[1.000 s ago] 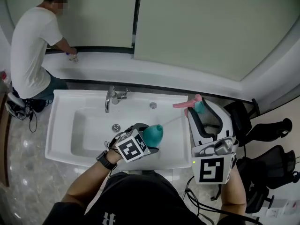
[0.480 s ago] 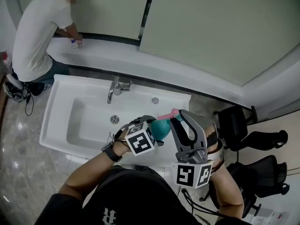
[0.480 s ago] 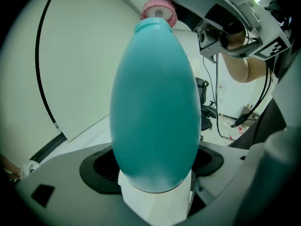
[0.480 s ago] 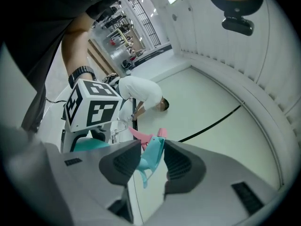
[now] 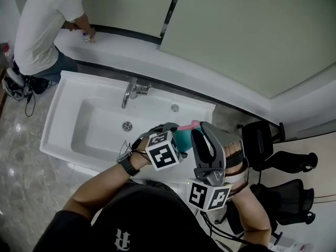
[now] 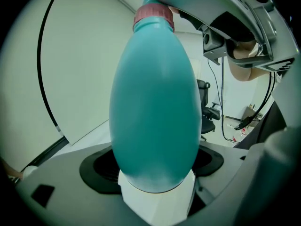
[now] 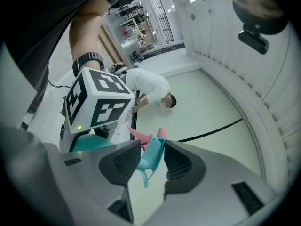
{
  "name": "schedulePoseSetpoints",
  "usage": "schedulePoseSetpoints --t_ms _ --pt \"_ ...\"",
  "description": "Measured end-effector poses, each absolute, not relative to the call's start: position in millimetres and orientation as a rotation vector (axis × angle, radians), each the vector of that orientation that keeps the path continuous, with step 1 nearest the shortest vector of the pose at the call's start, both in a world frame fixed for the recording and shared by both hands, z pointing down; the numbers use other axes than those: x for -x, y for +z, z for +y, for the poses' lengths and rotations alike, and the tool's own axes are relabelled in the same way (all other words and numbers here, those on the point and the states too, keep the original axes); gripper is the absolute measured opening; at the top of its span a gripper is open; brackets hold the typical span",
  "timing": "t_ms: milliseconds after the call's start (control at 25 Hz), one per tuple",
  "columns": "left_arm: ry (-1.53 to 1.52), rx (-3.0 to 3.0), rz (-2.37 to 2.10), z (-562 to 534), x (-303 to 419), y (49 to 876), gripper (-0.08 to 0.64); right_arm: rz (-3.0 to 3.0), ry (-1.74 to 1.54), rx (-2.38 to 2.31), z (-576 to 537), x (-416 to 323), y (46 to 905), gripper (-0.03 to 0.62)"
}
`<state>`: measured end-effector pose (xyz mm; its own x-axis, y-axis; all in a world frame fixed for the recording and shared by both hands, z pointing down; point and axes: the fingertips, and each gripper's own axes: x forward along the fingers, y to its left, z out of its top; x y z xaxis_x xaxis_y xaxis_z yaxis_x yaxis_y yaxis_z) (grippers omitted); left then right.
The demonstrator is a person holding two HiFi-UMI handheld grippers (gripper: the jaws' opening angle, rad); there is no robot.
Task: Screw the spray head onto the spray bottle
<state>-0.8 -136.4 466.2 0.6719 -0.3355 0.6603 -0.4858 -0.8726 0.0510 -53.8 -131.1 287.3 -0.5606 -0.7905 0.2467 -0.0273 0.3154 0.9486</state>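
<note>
The left gripper (image 5: 174, 143) has its jaws spread wide and clamped on the rounded lower body of the teal spray bottle (image 6: 155, 102), one jaw on each side. In the left gripper view the bottle rises from between them and fills the middle of the picture. Its neck points away from the camera and ends in a pink collar (image 6: 153, 17). The right gripper (image 7: 151, 160) has its jaws about half closed, and its two dark ribbed pads (image 7: 123, 164) pinch the slim teal spray head (image 7: 153, 150) between them. The head's pink trigger part (image 7: 140, 134) sticks out just past the jaw tips toward the left gripper's marker cube (image 7: 96, 102). A sliver of the bottle shows below that cube. In the head view the two grippers are close together in front of the person's chest. The bottle lies between them, and the spray head's pink end (image 5: 188, 124) shows at the bottle's far end. From the left gripper view the right gripper's body hangs directly over the collar, and the collar sits at the bottle's mouth. Whether its threads are engaged cannot be told. All this is held above the near right corner of a white sink (image 5: 63, 140) with a chrome faucet (image 5: 131, 91). A person in a white shirt (image 5: 39, 25) bends over the ledge at the far left. Black office chairs (image 5: 286, 161) stand on the floor to the right.
</note>
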Motion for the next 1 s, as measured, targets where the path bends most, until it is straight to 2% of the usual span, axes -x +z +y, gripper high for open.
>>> schedulePoseSetpoints --t_ms 600,1000 --pt "0.977 -2.747 -0.725 -149.2 1.1 453.7 0.425 -1.941 -1.186 -0.780 -124.9 57.4 276.0 0.155" --pt "0.924 -2.791 -0.675 -144.5 -1.7 438.7 0.425 -2.224 -0.828 -0.627 -126.9 51.9 264.4 0.156"
